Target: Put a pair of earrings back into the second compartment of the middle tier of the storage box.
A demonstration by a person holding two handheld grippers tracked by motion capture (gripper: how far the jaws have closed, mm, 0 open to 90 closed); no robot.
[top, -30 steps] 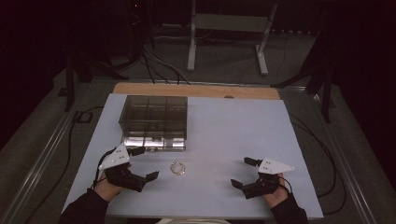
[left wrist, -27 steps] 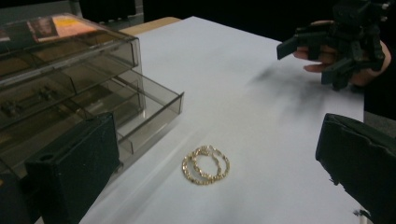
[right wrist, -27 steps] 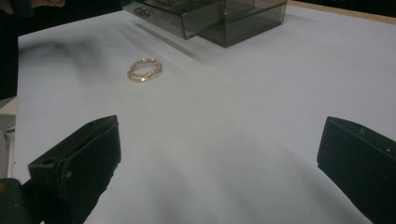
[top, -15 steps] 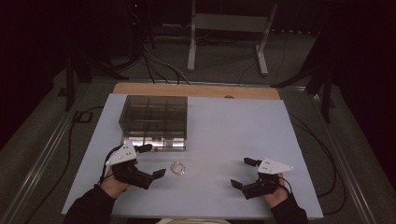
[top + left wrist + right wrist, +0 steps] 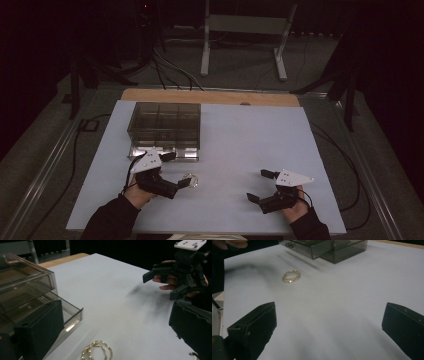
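Left gripper [image 5: 175, 170]: jaws spread wide, nothing between them, poised just left of the gold bracelet [image 5: 191, 179] and not touching it. In the left gripper view the bracelet [image 5: 98, 353] lies flat on the white table [image 5: 250, 140] between the two black jaws, its near edge cut off by the frame. Right gripper [image 5: 261, 185]: jaws likewise wide apart and empty, low over bare table at the near right, well apart from the bracelet [image 5: 291, 276]. A smoked clear drawer box [image 5: 165, 125] stands at the far left, one drawer pulled out toward the near side; its contents cannot be made out.
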